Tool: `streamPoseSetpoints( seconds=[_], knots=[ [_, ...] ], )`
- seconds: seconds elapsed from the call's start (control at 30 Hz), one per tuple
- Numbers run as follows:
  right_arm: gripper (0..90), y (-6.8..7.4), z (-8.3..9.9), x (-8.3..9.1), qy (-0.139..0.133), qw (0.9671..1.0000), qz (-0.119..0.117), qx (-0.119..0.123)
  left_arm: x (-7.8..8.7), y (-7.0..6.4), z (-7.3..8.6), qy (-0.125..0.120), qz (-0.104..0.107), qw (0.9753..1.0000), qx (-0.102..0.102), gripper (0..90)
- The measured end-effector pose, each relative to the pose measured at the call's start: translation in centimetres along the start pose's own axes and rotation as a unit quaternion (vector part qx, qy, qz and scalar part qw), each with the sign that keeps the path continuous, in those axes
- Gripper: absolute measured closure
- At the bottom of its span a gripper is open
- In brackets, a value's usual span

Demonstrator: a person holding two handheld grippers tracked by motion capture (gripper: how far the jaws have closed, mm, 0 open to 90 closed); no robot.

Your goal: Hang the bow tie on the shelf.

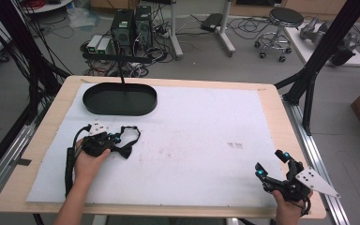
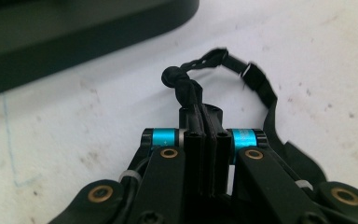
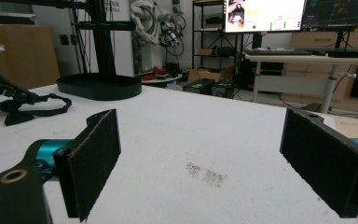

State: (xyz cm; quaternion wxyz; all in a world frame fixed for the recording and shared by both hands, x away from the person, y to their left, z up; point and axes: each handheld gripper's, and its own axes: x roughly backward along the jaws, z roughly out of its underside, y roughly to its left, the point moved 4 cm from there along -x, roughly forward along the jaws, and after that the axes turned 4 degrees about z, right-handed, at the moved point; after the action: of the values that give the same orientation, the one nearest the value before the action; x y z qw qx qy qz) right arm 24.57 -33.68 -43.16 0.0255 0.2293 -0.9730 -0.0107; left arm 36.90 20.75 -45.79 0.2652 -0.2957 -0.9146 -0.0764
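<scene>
One black strap, one black oval stand base, two tools — left tool, right tool — on one bench.

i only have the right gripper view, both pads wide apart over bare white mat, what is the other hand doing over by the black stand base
Observer: The left tool is shut on a black bow tie strap, pinched right at its tip.
Operator: is the bow tie off the table
Observer: In the high view the bow tie lies on the white mat, its strap looping out beyond the tool; I cannot tell whether any part is lifted.
Operator: how close to the stand
Observer: The oval black stand base sits beyond the left tool, apart from it, with bare mat between.
Operator: and my tool
Observer: The right tool is open near the mat's right front corner, far from the bow tie.
</scene>
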Motion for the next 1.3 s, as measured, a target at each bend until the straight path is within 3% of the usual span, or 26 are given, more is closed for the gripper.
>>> streamPoseSetpoints(
  seconds=[0.1, 0.2, 0.4, 0.63, 0.77, 1.0, 1.1, 1.23, 1.3],
  knots=[
    [11.4, 0.0, 0.0, -0.1, 0.001, 1.0000, 0.000, 0.001, 0.6, -0.1, -0.7, -0.026, -0.008, 0.9996, -0.012, 87.2],
    [11.4, 0.1, 0.0, -0.1, 0.002, 1.0000, -0.001, 0.000, 1.2, -0.3, -1.4, -0.059, -0.015, 0.9976, -0.032, 87.2],
    [11.4, 0.2, 0.0, -0.1, 0.004, 1.0000, -0.002, 0.002, 2.0, -0.8, -2.7, -0.119, -0.026, 0.9912, -0.052, 87.2],
    [11.3, 0.3, 0.0, -0.2, 0.003, 1.0000, -0.006, 0.005, 3.2, -0.5, -4.0, -0.190, -0.033, 0.9798, -0.055, 87.2],
    [11.4, 0.4, 0.0, -0.4, 0.005, 1.0000, -0.008, 0.004, 4.1, 0.0, -5.1, -0.234, -0.029, 0.9707, -0.045, 87.2],
    [11.4, 0.6, 0.1, -0.8, 0.007, 0.9998, -0.017, 0.007, 4.5, 1.1, -7.3, -0.278, -0.030, 0.9589, -0.049, 87.2],
    [11.4, 0.6, 0.0, -0.9, 0.006, 0.9998, -0.019, 0.008, 4.1, 1.8, -8.1, -0.296, -0.027, 0.9539, -0.041, 87.2],
    [11.4, 0.8, 0.0, -1.0, 0.010, 0.9997, -0.024, 0.006, 3.6, 2.6, -9.0, -0.311, -0.029, 0.9492, -0.040, 87.2],
    [11.4, 0.8, 0.1, -1.1, 0.012, 0.9996, -0.024, 0.008, 3.2, 3.0, -9.6, -0.324, -0.027, 0.9452, -0.033, 87.2]
  ],
)
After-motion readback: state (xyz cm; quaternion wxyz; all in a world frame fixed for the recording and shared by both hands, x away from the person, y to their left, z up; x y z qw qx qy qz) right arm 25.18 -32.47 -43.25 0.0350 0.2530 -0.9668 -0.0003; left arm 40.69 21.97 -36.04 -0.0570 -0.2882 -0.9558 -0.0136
